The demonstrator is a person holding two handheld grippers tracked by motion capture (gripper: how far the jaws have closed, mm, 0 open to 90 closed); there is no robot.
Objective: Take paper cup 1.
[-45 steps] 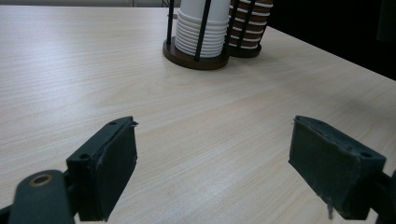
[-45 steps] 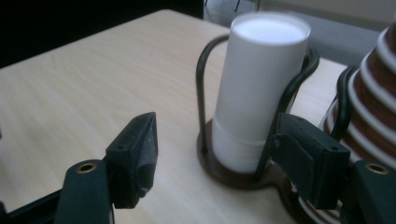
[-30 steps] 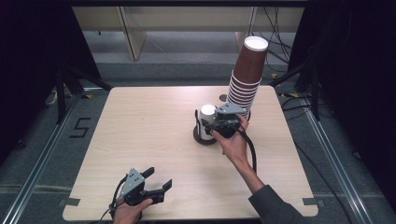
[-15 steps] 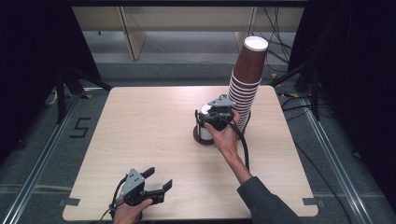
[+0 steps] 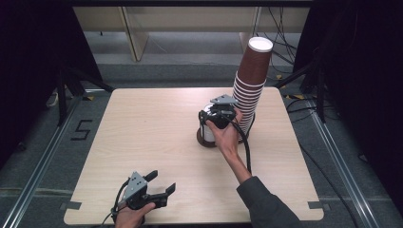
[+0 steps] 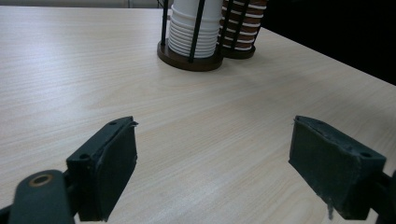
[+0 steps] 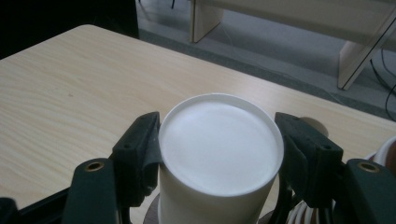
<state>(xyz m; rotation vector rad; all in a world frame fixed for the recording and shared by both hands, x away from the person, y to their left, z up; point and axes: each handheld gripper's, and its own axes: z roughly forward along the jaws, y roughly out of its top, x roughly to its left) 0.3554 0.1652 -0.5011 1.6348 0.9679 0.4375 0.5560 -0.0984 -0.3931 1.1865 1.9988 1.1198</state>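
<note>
The right tool (image 7: pixel 219 149) has moved left from beside the brown stack (image 5: pixel 252 85) and now closes on the top white cup (image 7: pixel 219 154) in the rack (image 6: pixel 189 58), at counter (image 5: pixel 142 133) centre. The left tool (image 6: pixel 229 172) stays wide open near the front edge

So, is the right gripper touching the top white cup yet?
Touching. The right gripper view shows the right gripper with both pads pressed against the top white cup.
</note>
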